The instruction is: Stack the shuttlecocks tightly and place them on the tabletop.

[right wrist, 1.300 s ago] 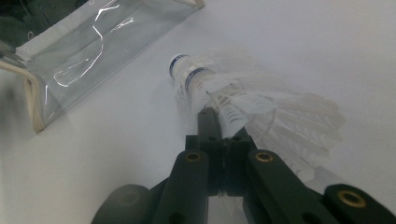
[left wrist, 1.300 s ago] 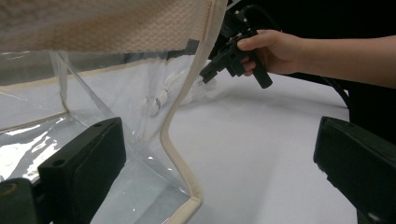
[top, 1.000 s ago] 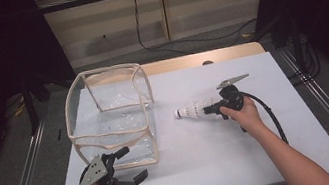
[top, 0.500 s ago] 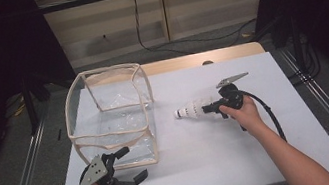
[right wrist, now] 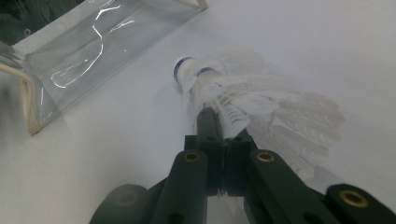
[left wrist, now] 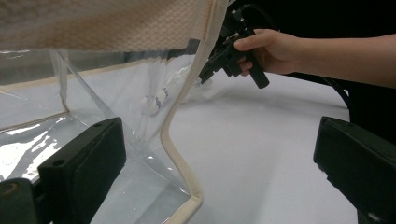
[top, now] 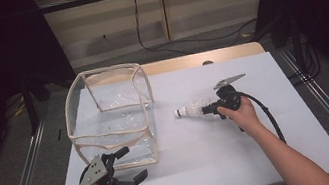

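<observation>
A white feathered shuttlecock is held just above the white table, its cork pointing left toward a clear plastic bag with beige trim. My right gripper is shut on the shuttlecock's feathers; the right gripper view shows the jaws pinched on the skirt of the shuttlecock. My left gripper is open by the bag's front right corner. In the left gripper view its jaws stand on either side of the bag's corner seam without touching it.
The white table top has bare room right of the bag and in front of my right hand. A wooden strip runs along the table's far edge. Metal rails flank both sides. The right gripper's cable trails back along the forearm.
</observation>
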